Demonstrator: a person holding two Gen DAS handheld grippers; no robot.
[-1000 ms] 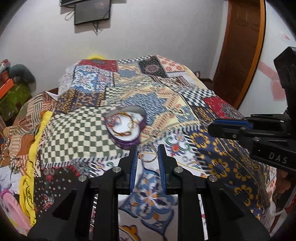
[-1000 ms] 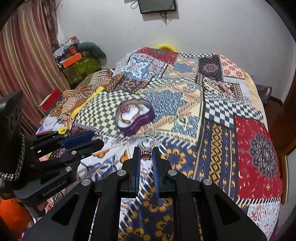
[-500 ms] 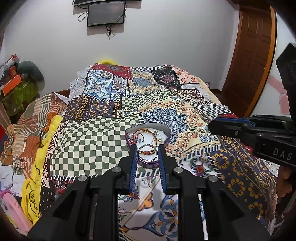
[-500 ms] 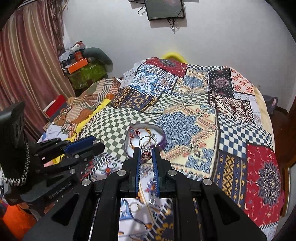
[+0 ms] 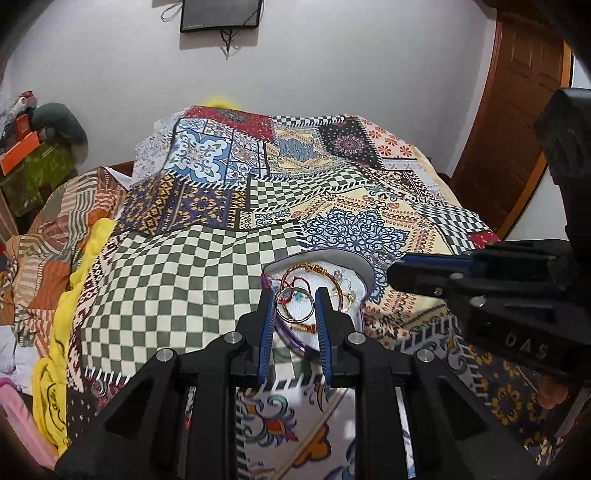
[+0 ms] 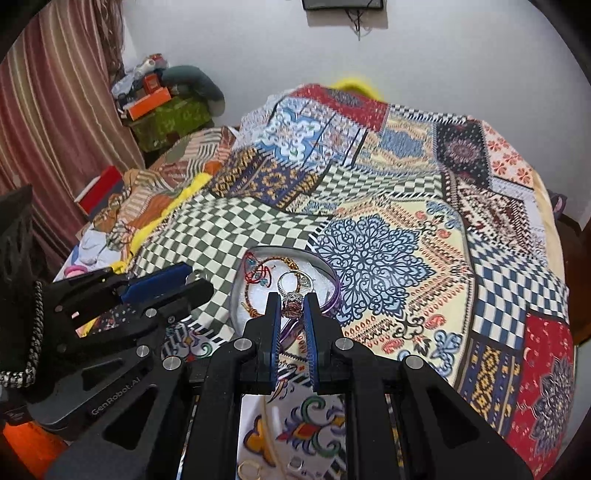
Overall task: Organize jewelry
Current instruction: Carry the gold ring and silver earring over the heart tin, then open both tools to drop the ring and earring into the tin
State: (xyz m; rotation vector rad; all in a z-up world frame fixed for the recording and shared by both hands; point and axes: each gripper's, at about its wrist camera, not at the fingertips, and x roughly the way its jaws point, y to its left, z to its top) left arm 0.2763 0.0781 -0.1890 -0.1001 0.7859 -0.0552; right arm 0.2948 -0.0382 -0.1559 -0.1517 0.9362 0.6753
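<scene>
A plain silver hoop (image 5: 295,305) is pinched in the left claw (image 5: 295,314), and a stone-set ring (image 6: 293,300) in the right claw (image 6: 293,314). Over the last second both have been carried from the bedspread's (image 5: 177,273) near edge to just above the heart-shaped jewelry box (image 5: 354,264), where bracelets (image 5: 314,269) already lie. Release into the box appears to be the next step.

A patchwork bedspread (image 5: 207,266) of checks, florals and medallions covers the bed beneath a wall-mounted dark screen (image 5: 220,15). A wooden door (image 5: 517,110) stands to one side, striped curtains (image 6: 48,110) to the other. Orange boxes (image 6: 147,105) sit atop a green container (image 6: 173,120) beside crumpled yellow cloth (image 5: 55,354).
</scene>
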